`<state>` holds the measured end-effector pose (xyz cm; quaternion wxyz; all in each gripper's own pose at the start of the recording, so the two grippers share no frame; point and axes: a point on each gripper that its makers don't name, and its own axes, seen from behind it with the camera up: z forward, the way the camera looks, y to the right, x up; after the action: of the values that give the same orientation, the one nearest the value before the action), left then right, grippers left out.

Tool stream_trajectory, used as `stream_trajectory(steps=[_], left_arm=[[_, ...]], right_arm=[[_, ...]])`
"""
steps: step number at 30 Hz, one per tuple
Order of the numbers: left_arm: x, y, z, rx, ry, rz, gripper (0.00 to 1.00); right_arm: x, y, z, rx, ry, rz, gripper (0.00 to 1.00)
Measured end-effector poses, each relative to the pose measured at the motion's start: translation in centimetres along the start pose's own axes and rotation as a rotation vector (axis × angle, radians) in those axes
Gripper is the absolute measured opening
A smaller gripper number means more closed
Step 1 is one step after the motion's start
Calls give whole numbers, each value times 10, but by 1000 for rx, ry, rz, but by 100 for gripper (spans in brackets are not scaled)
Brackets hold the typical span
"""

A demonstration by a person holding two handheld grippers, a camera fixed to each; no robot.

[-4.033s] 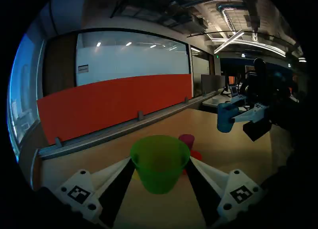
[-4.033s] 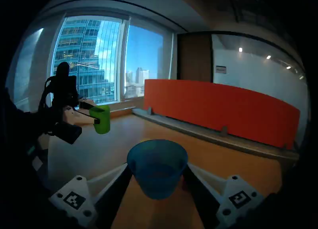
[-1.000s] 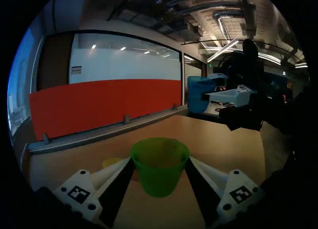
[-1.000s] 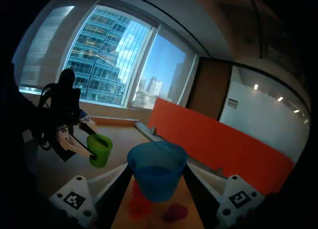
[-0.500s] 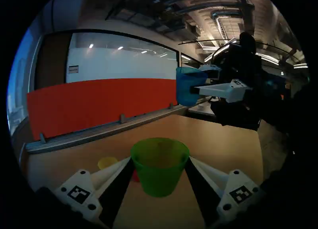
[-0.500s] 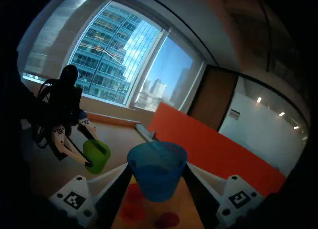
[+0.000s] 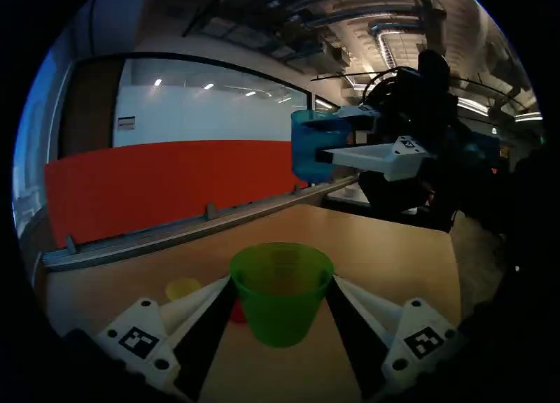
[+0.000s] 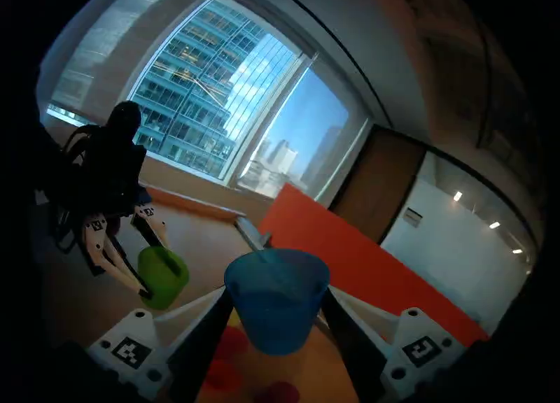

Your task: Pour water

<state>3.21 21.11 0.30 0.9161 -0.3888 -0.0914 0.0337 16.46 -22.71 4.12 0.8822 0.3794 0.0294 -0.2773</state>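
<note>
In the left gripper view, the left claw [image 7: 280, 285] is clenched on the green cup [image 7: 281, 312], one finger on each side; it holds the cup upright and low over the wooden surface [image 7: 399, 249], I think to make a steady thing to pour into; up and to the right, the right claw [image 7: 326, 136] squeezes the blue cup [image 7: 309, 147] and holds it high, above the green rim but not right over it; water only falls down, so that is likely why it is so high; behind the green cup, a small yellow cup [image 7: 183, 288] and a red thing [image 7: 239, 310] stand on the surface, out of the way; a long orange wall [image 7: 168, 182] runs along the far edge.

In the right gripper view, the blue cup sits tight between the right claw's two fingers; its inside looks darker low down, so I think the water is in there; the green cup is down and to the left, near but not touching, its open mouth facing up; some red cups [image 8: 231, 341] sit on the surface under the blue cup; the room looks slanted here, so I think the right claw leans to one side; I see no water falling; next the blue lip must come over the green mouth, or water may splash onto the surface.
</note>
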Motion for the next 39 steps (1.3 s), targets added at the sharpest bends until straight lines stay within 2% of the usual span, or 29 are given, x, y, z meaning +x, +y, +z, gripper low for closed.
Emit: stream_trajectory(steps=[39], left_arm=[[11,14,18,-44,29,-6,85]], right_arm=[[25,-9,31,31,-4,-238,88]])
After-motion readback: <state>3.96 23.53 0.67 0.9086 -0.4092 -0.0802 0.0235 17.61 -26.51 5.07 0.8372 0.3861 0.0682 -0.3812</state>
